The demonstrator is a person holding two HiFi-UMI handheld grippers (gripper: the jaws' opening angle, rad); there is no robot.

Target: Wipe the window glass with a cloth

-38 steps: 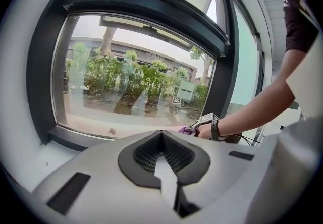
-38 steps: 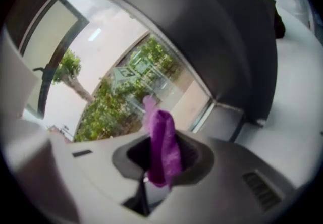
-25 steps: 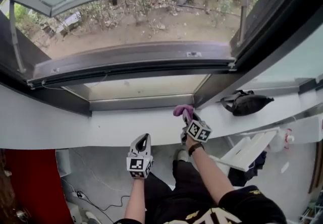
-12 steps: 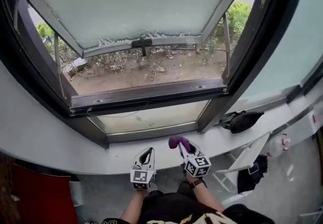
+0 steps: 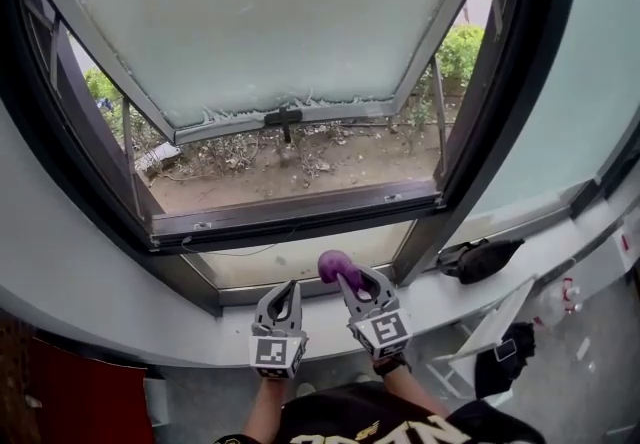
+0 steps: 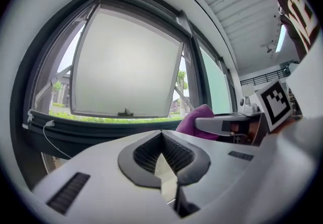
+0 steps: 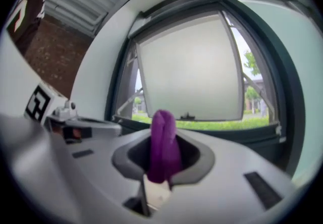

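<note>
Since 1.5 s ago I have swung both grippers up from the lower pane point(image 5: 300, 257) toward the open frosted sash point(image 5: 270, 22). Right gripper point(image 5: 352, 280) clamps the cloth point(image 7: 163, 143), apparently touching no glass. Left gripper point(image 5: 287, 292) closed, empty. Probably between wiping strokes.
</note>
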